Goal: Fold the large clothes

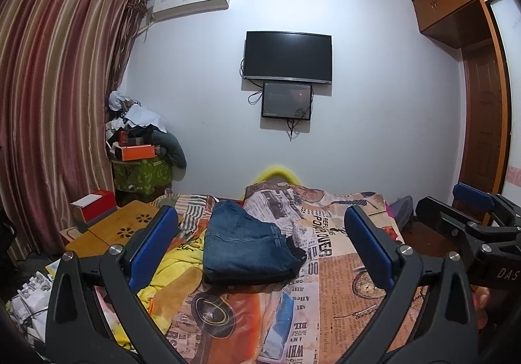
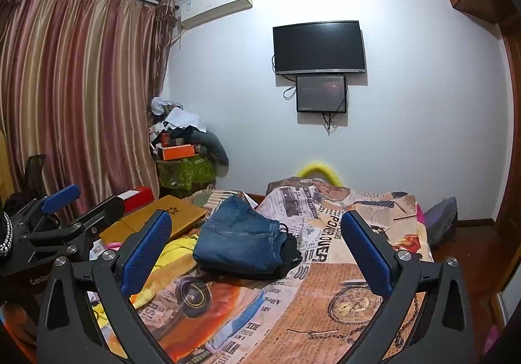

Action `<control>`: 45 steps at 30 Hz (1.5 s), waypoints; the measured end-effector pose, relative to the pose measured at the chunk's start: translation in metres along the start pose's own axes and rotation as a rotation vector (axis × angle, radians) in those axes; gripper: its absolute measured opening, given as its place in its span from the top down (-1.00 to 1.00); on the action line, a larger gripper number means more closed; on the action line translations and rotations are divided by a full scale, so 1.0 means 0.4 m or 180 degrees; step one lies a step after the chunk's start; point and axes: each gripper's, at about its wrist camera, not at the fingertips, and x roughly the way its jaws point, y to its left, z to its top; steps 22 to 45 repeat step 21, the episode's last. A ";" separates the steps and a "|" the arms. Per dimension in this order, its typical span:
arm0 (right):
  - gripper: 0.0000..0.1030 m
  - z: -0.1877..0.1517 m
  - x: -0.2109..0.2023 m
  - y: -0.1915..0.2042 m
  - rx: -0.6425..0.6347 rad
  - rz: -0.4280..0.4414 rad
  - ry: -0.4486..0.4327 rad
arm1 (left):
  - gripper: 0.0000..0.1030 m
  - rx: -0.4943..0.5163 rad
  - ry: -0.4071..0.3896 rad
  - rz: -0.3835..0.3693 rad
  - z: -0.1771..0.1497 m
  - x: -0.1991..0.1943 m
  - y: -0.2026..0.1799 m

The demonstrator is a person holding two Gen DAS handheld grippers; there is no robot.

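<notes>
Left claw (image 1: 260, 227): hovering above the bed, blue pads spread wide, gripping nothing.
Right claw (image 2: 257, 233): also hanging over the bed with its pads wide apart — empty.
Folded jeans (image 1: 247, 243): lying mid-bed on the newspaper-print bedspread (image 1: 342, 282), resting on a dark garment (image 2: 291, 253) that is peeking out at their right edge.
Yellow cloth (image 1: 176, 269): bunching up just left of the jeans.
Wooden tabletop (image 1: 120, 227): sitting at the bed's left side — a red box (image 1: 97, 204) is standing on it.
Wall: a dark television (image 1: 288, 56) is hanging opposite.
</notes>
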 end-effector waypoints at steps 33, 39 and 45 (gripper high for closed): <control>-1.00 -0.011 0.018 0.019 0.0022 -0.0020 0.0049 | -0.99 -0.0005 0.0022 0.0013 -0.002 0.011 0.000; -1.00 -0.011 0.018 0.019 0.0022 -0.0020 0.0049 | -0.99 -0.0005 0.0022 0.0013 -0.002 0.011 0.000; -1.00 -0.011 0.018 0.019 0.0022 -0.0020 0.0049 | -0.99 -0.0005 0.0022 0.0013 -0.002 0.011 0.000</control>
